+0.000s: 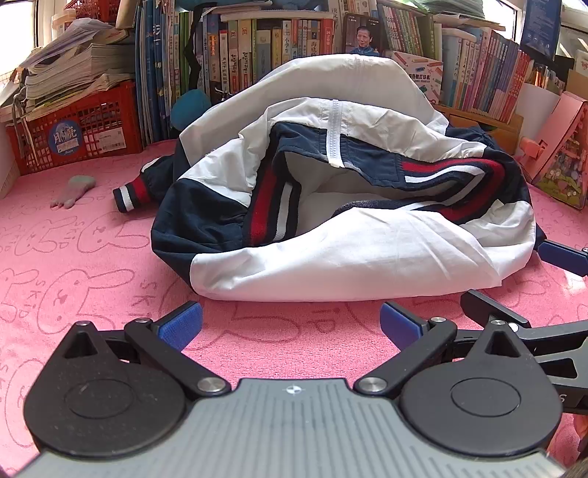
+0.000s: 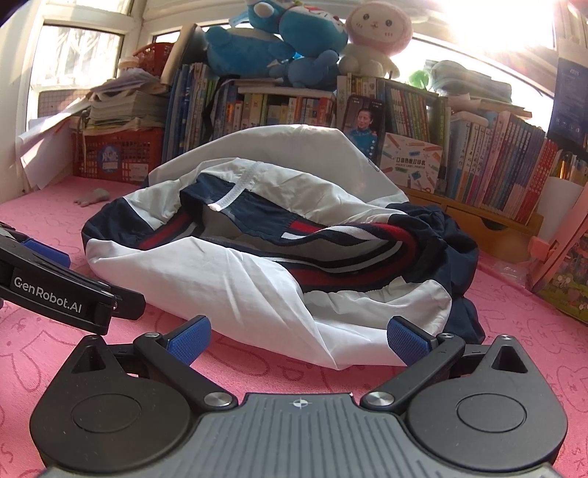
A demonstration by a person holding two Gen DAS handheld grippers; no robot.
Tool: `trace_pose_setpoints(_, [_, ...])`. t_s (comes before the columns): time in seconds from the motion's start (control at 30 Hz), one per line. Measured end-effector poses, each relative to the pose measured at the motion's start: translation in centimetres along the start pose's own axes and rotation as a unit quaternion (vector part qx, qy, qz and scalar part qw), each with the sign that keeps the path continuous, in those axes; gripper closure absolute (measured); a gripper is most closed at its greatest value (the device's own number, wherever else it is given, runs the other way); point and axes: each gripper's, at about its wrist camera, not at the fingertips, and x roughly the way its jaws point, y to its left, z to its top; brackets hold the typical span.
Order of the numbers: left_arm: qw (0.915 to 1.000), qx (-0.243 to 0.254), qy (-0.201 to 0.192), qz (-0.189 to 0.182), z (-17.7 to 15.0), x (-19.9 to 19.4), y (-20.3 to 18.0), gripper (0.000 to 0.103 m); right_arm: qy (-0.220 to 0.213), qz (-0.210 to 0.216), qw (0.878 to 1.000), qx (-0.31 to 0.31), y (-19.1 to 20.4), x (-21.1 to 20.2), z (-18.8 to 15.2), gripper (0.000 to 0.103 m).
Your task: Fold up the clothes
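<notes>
Crumpled in a heap, a white, navy and red jacket [image 1: 341, 206] lies on the pink rabbit-print mat [image 1: 92, 257], books [image 1: 257, 51] shelved behind it. Just before it, left gripper [image 1: 290, 323] and right gripper [image 2: 297, 336] hover, jaws apart, holding nothing.

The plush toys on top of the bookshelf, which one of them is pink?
The round-headed plush with the stitched white face, at the right end of the group. The toys beside it, to its left, are all blue.
</notes>
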Motion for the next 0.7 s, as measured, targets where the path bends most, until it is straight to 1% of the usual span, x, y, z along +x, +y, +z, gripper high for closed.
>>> trace_pose_setpoints(0.23, [1.0000,-0.005,0.003,-0.005,0.01,0.08,0.07,0.000,0.001,-0.001,1.000,0.004,-0.22,-0.02,-0.03,0.000])
trace_pose_setpoints(0.43, [0.9999,-0.007,-0.003,-0.011,0.00,-0.10,0.05,0.000,0.004,0.001,1.000,0.011,-0.54,-0.06,0.04,0.000])
trace_pose_setpoints(0.7, [0.9996,-0.011,-0.003,-0.027,0.12,-0.26,0.02,0.000,0.007,-0.005,1.000,0.012,-0.60,-0.02,0.15,0.000])
